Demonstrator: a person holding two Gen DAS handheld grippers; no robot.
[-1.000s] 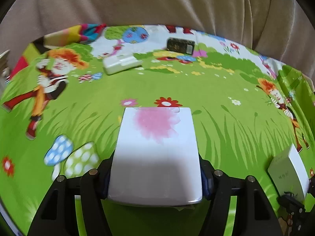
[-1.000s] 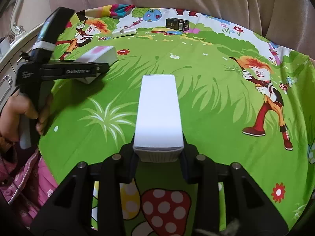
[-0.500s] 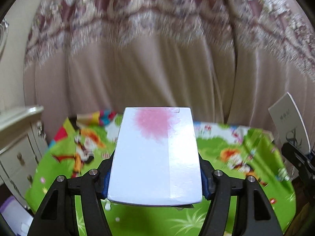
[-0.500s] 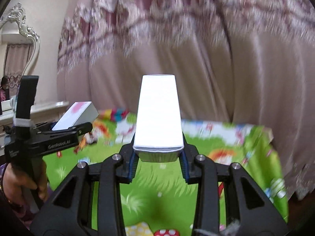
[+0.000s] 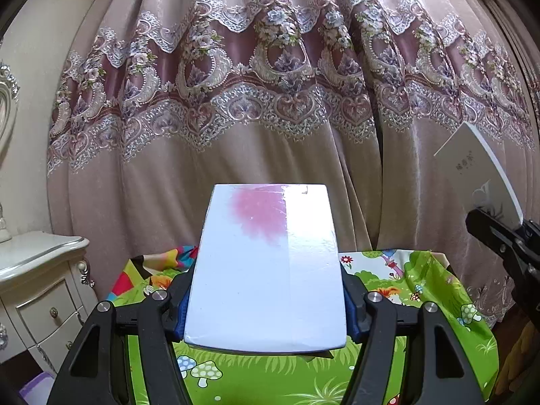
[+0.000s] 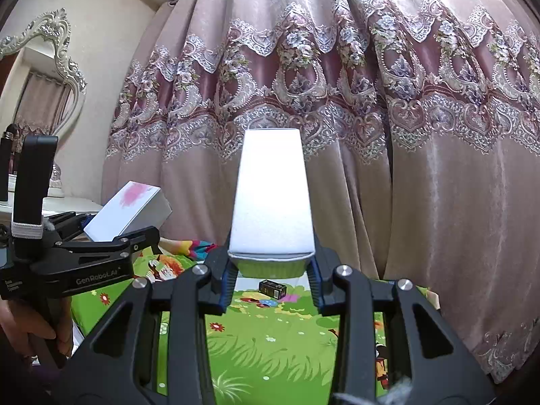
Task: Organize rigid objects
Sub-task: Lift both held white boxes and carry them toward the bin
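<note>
My left gripper [image 5: 266, 300] is shut on a flat white box with a pink flower print [image 5: 266, 270], held level high above the table. The same box [image 6: 130, 211] and the left gripper [image 6: 111, 249] show at the left of the right wrist view, with a hand [image 6: 40, 327] on the handle. My right gripper [image 6: 270, 280] is shut on a narrow white box [image 6: 271, 199], also lifted and pointing at the curtain. That narrow box [image 5: 479, 175] appears at the right edge of the left wrist view. A small dark box [image 6: 272, 288] lies far back on the table.
A green cartoon-print cloth [image 6: 270, 341] covers the table below both grippers. A heavy pink embroidered curtain [image 5: 270, 101] hangs right behind it. A white dresser with drawers [image 5: 37, 290] stands at the left, with an ornate mirror [image 6: 44, 77] above it.
Both grippers rose from low over the table and tilted up to level, each carrying its box. The views now face the curtain instead of the tabletop.
</note>
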